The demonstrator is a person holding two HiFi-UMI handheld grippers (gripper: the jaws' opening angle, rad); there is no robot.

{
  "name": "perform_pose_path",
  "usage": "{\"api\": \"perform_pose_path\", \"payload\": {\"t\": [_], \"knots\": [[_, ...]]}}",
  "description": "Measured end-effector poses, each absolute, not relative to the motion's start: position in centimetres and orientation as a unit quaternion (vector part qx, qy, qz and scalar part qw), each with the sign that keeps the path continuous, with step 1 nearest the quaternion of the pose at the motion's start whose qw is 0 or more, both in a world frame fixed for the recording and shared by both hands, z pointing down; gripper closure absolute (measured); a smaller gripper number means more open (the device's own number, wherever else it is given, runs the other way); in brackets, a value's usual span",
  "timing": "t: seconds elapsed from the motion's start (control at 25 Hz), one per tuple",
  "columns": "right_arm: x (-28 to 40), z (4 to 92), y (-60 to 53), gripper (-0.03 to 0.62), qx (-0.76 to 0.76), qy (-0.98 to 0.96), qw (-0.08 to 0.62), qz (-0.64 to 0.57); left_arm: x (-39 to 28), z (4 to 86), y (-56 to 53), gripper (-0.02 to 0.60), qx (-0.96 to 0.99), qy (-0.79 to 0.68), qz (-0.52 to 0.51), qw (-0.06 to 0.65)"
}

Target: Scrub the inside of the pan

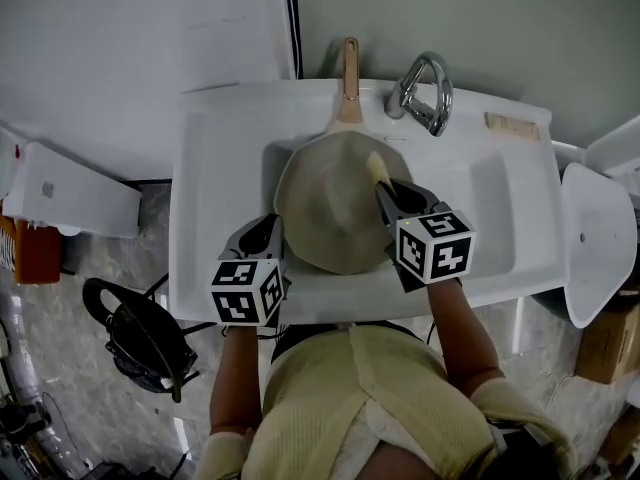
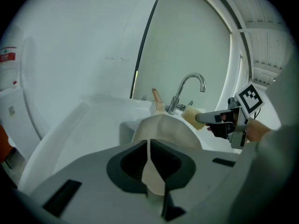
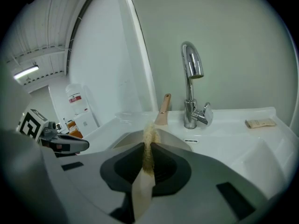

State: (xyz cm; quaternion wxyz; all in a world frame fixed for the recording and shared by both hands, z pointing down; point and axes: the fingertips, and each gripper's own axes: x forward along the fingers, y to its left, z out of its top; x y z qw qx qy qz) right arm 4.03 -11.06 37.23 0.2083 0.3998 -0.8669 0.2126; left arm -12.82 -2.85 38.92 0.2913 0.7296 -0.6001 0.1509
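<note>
White sink (image 1: 500,208) holds the pan (image 1: 325,208). Left gripper (image 1: 264,233) clamps the rim nearest it, likely for steadying. Right gripper (image 1: 392,196) pinches a yellow sponge (image 1: 377,168) that sticks out ahead of its jaws over the pan's inside.

In the head view, the near rim of the pan (image 1: 325,203) is hidden behind the left gripper (image 1: 270,228) and right gripper (image 1: 388,192). The lower end of the sponge (image 1: 377,167) disappears between the right one's jaws. Toward the upper right, the small tan item (image 1: 511,124) on the sink (image 1: 210,158) is too small to identify.
</note>
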Motion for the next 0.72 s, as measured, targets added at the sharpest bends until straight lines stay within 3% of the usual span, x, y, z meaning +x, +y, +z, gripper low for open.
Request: {"api": "perform_pose_path", "payload": {"t": [0.72], "knots": [[1.2,43.0,-15.3,0.54,0.484,-0.811,0.21,0.254,-15.0,43.3,-6.7,0.518,0.741,-0.556,0.192,0.324]]}}
